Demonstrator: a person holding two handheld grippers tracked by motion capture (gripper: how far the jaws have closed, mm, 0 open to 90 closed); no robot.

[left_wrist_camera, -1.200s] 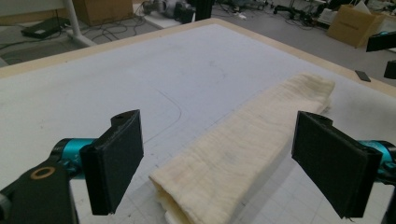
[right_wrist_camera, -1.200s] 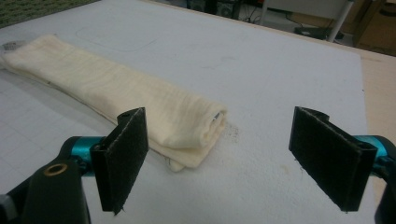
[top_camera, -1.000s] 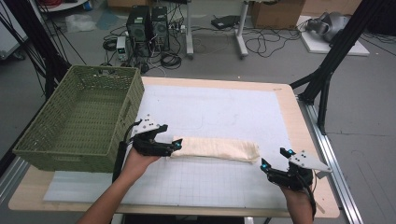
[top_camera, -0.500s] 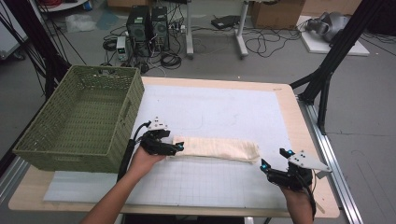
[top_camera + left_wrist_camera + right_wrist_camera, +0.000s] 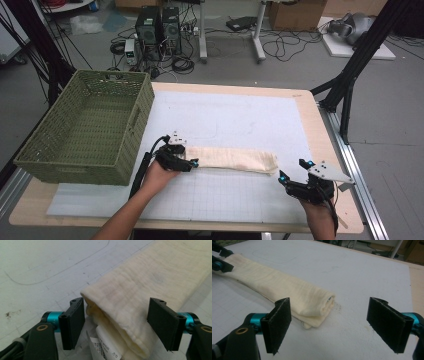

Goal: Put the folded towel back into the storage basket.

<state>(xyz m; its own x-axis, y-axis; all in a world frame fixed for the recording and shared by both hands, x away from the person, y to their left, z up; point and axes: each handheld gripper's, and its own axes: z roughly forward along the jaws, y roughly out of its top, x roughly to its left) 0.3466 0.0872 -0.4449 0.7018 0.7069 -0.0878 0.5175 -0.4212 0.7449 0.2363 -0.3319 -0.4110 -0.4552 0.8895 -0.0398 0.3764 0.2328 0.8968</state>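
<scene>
L gripper (image 5: 116, 322): jaws apart but have just been closing, w/ the near end of the folded cream towel (image 5: 232, 159) sitting between them. One pad looks right against the towel's edge, the other is a bit off the cloth, so I'd say not clamped yet. A white care label (image 5: 106, 346) pokes out from under the fold, just in front of the jaws.

R gripper (image 5: 337, 325): jaws wide apart, nothing between them. Towel's other end lies just ahead and toward one pad, not touching.

From the high view, the towel is a long narrow strip lying flat on the white mat (image 5: 240, 120), roughly mid-table, L gripper (image 5: 192, 163) at one end, R gripper (image 5: 295, 175) near the other but off the cloth. Green basket (image 5: 82, 135) stands at the table's left edge, near the L hand; it looks empty.

Risks, imo:
- L jaws may catch only the top layers, so the fold could spill open on a lift.
- Pinching the label instead of cloth would give a weak grip that slips.
- If only one end gets lifted, the strip will sag and drag and may unroll.
- R gripper sits off to the side; closing there would miss the towel.
</scene>
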